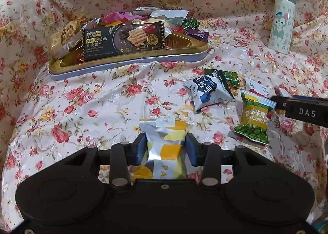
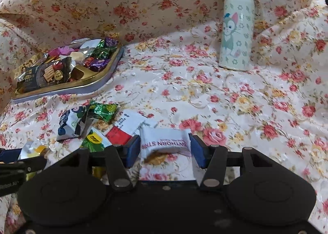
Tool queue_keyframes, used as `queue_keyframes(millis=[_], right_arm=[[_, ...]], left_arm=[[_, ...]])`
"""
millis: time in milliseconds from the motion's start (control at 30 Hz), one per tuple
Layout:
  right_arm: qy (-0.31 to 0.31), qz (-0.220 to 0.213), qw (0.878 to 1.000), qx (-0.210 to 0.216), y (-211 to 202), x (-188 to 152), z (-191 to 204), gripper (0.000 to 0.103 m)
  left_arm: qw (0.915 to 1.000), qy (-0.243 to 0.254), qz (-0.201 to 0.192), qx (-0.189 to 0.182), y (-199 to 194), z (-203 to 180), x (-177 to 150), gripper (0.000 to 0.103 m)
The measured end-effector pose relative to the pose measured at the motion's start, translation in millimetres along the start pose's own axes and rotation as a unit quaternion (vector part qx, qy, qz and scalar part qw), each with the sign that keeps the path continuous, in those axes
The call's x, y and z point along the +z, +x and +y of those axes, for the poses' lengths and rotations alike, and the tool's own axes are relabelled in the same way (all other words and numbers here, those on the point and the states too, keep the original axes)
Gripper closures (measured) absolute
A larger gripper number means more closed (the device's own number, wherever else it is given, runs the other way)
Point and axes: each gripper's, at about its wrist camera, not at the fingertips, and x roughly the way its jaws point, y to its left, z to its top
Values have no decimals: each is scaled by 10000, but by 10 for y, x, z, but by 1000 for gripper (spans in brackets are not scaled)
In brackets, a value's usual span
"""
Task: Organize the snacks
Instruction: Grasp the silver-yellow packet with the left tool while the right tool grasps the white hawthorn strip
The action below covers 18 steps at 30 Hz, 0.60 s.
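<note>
At far left, a shallow gold-lined tin tray sits heaped with foil-wrapped sweets and a black cracker packet, the evident destination as loose snacks are gathered off a rose-print cloth. The left tongs stand partly open with their blue pads pressed to either side of a crinkly silver-and-yellow sachet, apparently gripping it. Beyond lie a puffed white-and-navy pouch and a glossy green garlic-pea packet. The right tongs, likewise half open, bracket a flat white hawthorn-strip pack; whether they squeeze it is unclear. A smooth cat-print flask stands upright, well apart. Next, seemingly, both lift and carry leftward to the tray.
</note>
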Motion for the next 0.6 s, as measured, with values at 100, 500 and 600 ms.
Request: queue_keyframes(millis=[100, 500, 600], right_arm=[[184, 38, 9998, 56, -56, -43, -58, 47], [527, 174, 9976, 409, 101, 132, -24, 45], [496, 143, 9980, 360, 145, 173, -7, 46]], left_arm=[[9999, 67, -3, 94, -6, 2, -13, 50], [9999, 70, -27, 100, 24, -2, -8, 50], [9999, 60, -23, 79, 24, 5, -5, 50]])
